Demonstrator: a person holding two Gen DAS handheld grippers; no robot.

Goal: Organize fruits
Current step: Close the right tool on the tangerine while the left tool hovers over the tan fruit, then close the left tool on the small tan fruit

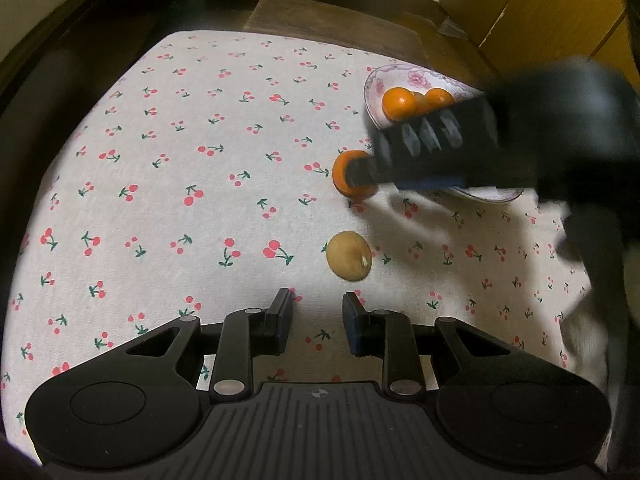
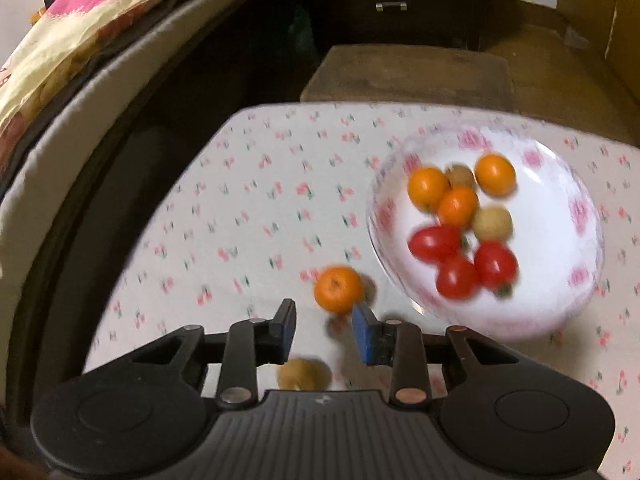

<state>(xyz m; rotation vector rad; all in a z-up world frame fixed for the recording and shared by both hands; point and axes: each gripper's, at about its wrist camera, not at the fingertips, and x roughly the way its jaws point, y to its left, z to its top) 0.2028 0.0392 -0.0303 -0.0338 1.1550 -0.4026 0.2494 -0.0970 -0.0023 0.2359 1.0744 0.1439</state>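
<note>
A loose orange (image 2: 338, 289) lies on the cherry-print cloth left of a white floral bowl (image 2: 560, 184). It also shows in the left wrist view (image 1: 340, 174), partly hidden by my right gripper's finger. A tan round fruit (image 1: 349, 255) lies nearer on the cloth, seen under my right gripper (image 2: 291, 374). The bowl (image 1: 374, 84) holds several oranges (image 2: 428, 188), red tomatoes (image 2: 456, 276) and tan fruits (image 2: 492, 222). My right gripper (image 2: 325, 330) is open, just above and short of the loose orange. My left gripper (image 1: 317, 320) is open and empty, just short of the tan fruit.
A wooden stool (image 2: 408, 76) stands beyond the table's far edge. A bed with a patterned quilt (image 2: 80, 28) runs along the left. Wooden cabinets (image 1: 560, 12) stand at the back right. The cloth-covered table (image 1: 180, 160) spreads to the left.
</note>
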